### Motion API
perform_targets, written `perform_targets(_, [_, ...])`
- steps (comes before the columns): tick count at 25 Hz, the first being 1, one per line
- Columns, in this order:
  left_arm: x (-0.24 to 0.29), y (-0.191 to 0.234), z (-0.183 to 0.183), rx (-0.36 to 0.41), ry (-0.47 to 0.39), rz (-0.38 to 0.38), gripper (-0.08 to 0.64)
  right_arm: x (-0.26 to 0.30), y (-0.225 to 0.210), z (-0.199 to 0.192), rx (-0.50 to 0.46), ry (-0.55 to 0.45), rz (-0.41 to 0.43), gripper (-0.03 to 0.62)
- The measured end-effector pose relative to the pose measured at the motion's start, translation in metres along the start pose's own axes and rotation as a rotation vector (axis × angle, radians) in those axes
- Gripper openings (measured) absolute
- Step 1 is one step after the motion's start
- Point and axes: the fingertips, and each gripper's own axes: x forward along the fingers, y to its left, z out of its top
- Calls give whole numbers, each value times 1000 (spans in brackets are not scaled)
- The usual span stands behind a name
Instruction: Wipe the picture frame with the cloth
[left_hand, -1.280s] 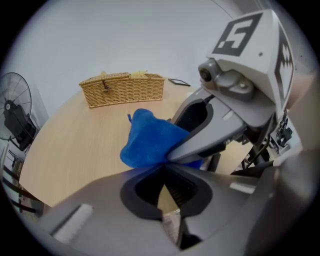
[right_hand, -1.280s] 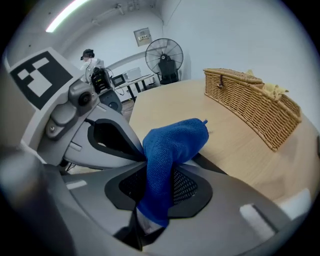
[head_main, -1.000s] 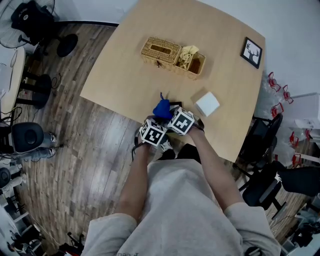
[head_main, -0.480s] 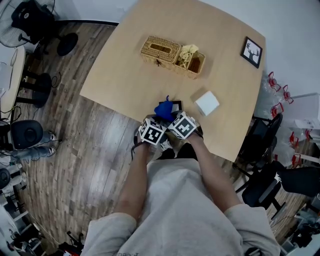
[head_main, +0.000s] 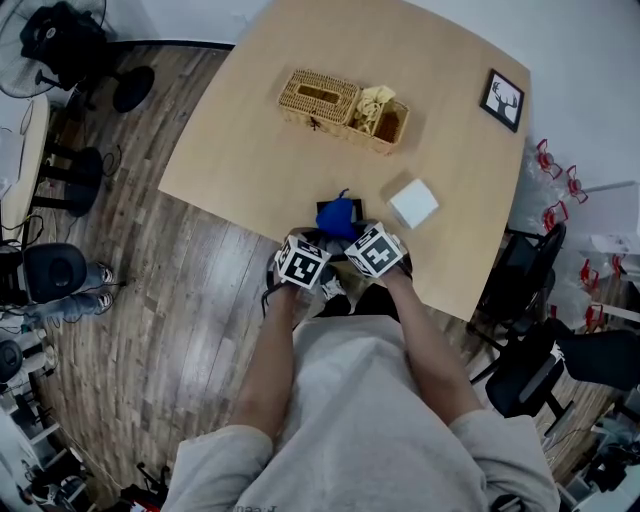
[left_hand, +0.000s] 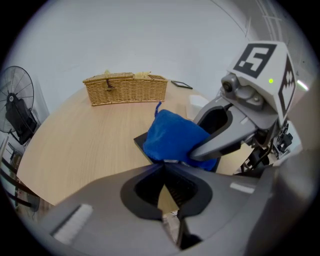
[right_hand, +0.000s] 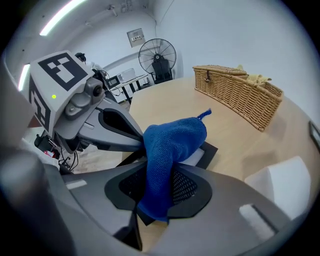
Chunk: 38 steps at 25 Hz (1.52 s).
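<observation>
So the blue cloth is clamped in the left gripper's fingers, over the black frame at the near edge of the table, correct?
Not quite. The blue cloth is clamped in the fingers of the right gripper, not the left gripper; the right gripper view shows it hanging between them. The rest holds: it sits over the black frame at the near edge of the table.

A pale wooden tabletop (head_main: 250, 150) with a rounded corner stands on a plank floor (head_main: 170, 330). Towards its far side sits a lidded wicker basket (head_main: 320, 98), and touching its right end is an open wicker bin (head_main: 380, 117) holding crumpled yellowish material. A white box (head_main: 414, 204) lies nearer the front edge, and a small black-framed print (head_main: 503, 101) rests at the far right corner. A black fan (head_main: 50, 40) stands off to the left and dark chairs (head_main: 530, 275) crowd the right.
</observation>
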Motion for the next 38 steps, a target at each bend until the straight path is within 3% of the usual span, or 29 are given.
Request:
perform_targets(14, [0, 0, -1, 47, 8, -19, 54, -25, -27, -17, 72, -24, -58, 103])
perform_targets(23, [1, 1, -1, 90, 12, -20, 54, -31, -17, -37, 101, -34, -67, 103])
perform_targets(38, [1, 2, 0, 59, -12, -41, 54, -34, -3, -49, 96, -32, -76, 103])
